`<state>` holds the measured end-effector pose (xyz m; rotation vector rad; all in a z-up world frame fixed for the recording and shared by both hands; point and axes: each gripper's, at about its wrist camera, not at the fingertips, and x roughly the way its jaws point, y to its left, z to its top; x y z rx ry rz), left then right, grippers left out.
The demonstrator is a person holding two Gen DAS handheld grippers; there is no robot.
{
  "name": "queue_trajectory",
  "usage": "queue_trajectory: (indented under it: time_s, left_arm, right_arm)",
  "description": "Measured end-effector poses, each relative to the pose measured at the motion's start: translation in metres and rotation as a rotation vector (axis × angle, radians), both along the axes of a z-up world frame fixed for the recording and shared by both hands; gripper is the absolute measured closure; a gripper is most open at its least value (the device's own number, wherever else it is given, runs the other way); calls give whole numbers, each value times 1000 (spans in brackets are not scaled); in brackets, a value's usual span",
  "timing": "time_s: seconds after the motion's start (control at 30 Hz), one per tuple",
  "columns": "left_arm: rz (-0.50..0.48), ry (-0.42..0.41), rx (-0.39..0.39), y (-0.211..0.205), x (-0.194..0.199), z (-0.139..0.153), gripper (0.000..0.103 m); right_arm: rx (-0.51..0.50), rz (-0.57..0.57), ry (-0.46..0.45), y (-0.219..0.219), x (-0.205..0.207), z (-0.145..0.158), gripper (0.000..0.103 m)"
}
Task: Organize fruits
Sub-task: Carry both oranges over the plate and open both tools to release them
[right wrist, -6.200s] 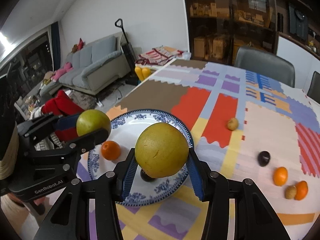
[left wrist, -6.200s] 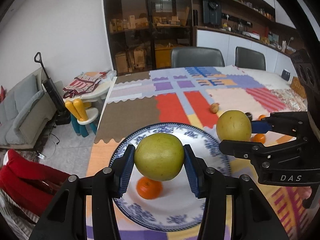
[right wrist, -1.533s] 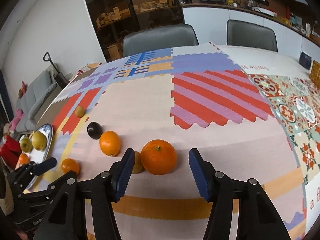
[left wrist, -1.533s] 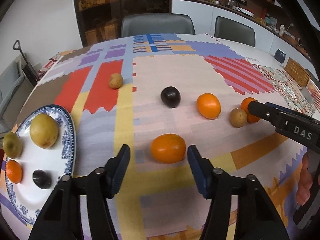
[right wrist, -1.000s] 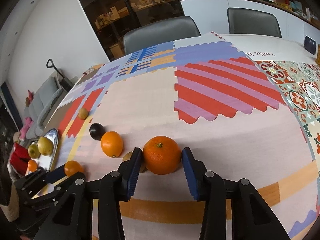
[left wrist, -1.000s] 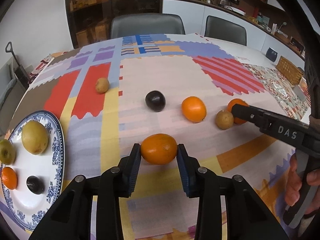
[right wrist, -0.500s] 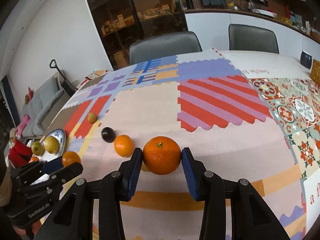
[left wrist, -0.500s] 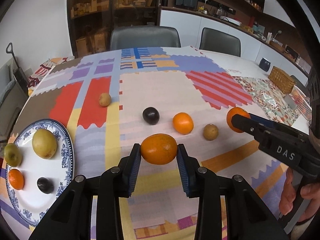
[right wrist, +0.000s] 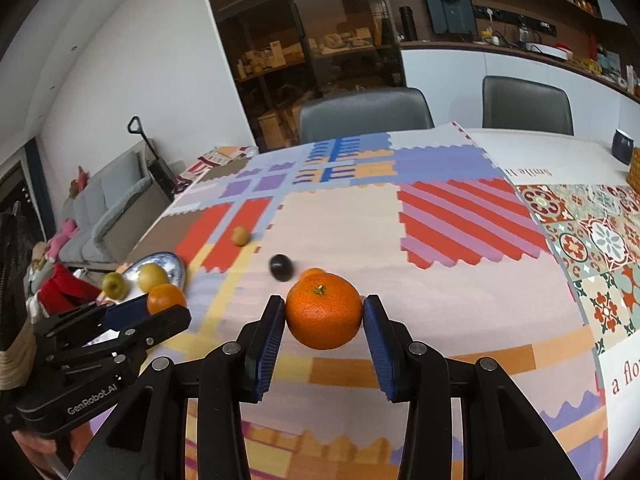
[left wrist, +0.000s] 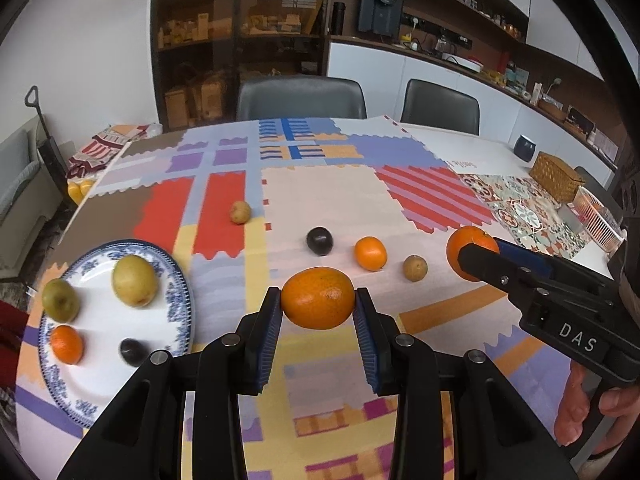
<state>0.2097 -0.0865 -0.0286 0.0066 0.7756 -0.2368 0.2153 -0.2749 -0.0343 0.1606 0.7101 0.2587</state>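
Observation:
My left gripper (left wrist: 317,312) is shut on an orange (left wrist: 318,298) and holds it above the patchwork cloth. My right gripper (right wrist: 324,320) is shut on a second orange (right wrist: 324,311), also lifted; it shows in the left wrist view (left wrist: 466,246). A blue-and-white plate (left wrist: 182,300) at the left holds two yellow-green fruits (left wrist: 134,280), a small orange (left wrist: 66,344) and a dark plum (left wrist: 132,351). On the cloth lie a dark plum (left wrist: 319,241), an orange (left wrist: 370,253) and two small tan fruits (left wrist: 415,267).
The table is covered with a patchwork cloth (left wrist: 320,184). A wicker basket (left wrist: 554,176), a pink crate (left wrist: 598,220) and a dark cup (left wrist: 524,148) stand at the far right. Two grey chairs (left wrist: 300,100) stand behind the table.
Both grippers have closed on their oranges and lifted them off the cloth, rising higher over the last second.

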Motion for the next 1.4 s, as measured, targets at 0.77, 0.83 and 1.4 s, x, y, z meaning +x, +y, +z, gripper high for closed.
queue_trajectory:
  time_s: [0.77, 0.83, 1.4]
  left_arm:
    - [146, -111, 3, 103, -65, 34, 68]
    - [162, -112, 3, 113, -69, 33, 68]
    - [195, -71, 45, 177, -56, 8, 68]
  right_arm:
    - [-38, 190, -102, 108, -42, 49, 61]
    - [-44, 210, -103, 120, -43, 50, 61]
    - [-75, 328, -44, 201, -22, 33, 61]
